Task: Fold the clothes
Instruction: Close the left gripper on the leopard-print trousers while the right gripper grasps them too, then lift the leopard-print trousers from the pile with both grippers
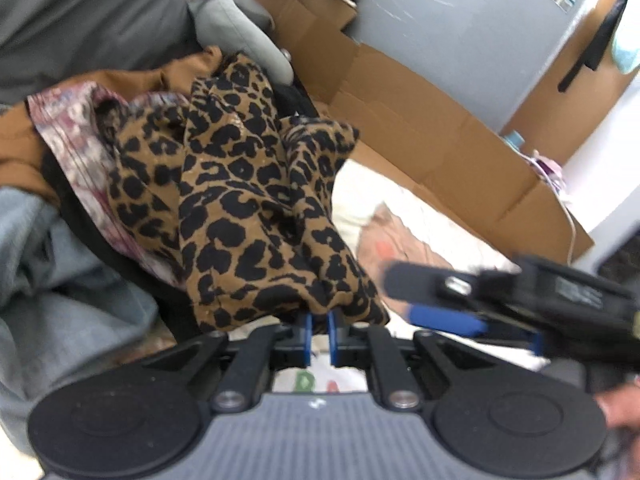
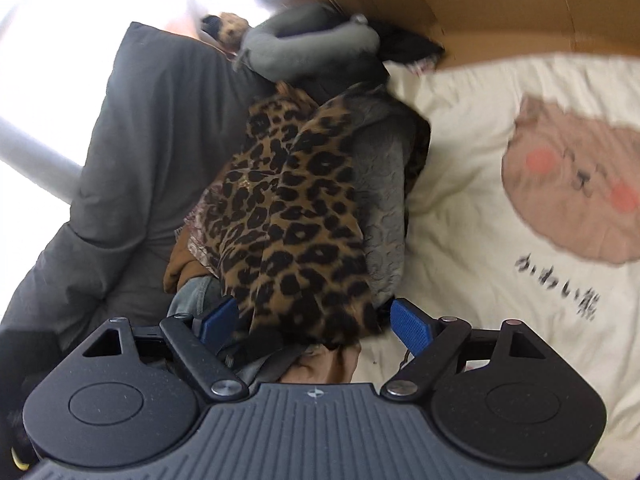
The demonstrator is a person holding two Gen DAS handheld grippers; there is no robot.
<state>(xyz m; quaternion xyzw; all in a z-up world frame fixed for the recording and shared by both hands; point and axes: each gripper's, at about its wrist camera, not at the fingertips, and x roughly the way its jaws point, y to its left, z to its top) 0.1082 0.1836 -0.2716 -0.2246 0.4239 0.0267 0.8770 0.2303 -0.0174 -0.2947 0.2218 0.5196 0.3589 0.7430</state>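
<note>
A leopard-print garment (image 1: 248,208) lies bunched on top of a pile of clothes, hanging down toward my left gripper (image 1: 319,330). The left gripper's blue pads (image 1: 307,336) stand nearly together, pinching the garment's lower edge. My right gripper (image 1: 404,298) reaches in from the right, blurred. In the right wrist view the same leopard garment (image 2: 296,220) fills the middle, and my right gripper (image 2: 316,322) is open, its blue pads (image 2: 412,326) wide apart on either side of the cloth's near end.
The pile also holds a floral pink cloth (image 1: 76,148), a brown piece (image 1: 24,152), pale blue fabric (image 1: 52,264) and a grey textured garment (image 2: 380,200). A dark grey duvet (image 2: 132,168) lies left, a cream bear-print sheet (image 2: 520,200) right, cardboard boxes (image 1: 420,128) behind.
</note>
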